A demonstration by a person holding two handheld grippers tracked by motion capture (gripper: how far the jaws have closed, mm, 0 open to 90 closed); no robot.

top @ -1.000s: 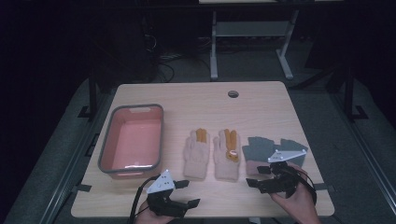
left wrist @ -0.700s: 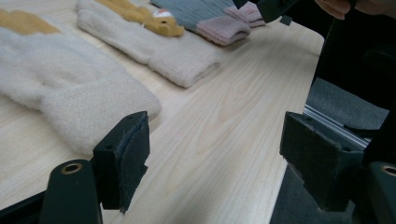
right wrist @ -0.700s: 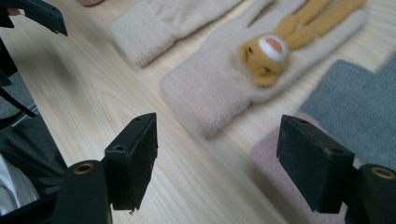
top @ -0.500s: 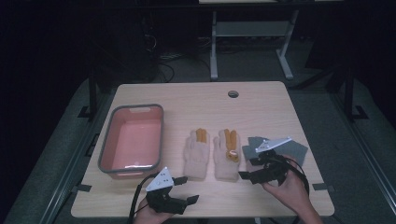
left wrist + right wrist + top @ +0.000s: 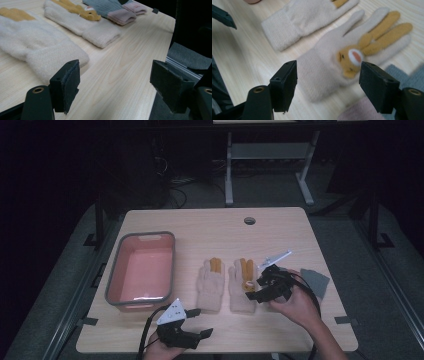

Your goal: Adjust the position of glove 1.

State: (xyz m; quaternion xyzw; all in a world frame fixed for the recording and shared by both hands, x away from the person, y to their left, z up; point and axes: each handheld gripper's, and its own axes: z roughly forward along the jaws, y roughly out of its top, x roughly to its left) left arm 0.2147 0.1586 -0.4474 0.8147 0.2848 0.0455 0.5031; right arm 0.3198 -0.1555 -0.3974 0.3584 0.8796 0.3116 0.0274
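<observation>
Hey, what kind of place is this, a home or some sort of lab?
Probably a lab or workshop recording station: a lone wooden table with a cable hole, tape marks at its corners, a dark room with cables on the floor, and a metal frame behind.

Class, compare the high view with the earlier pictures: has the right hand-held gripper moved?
Yes. The right hand-held gripper has shifted left, off the grey gloves and onto the right cream glove.
</observation>
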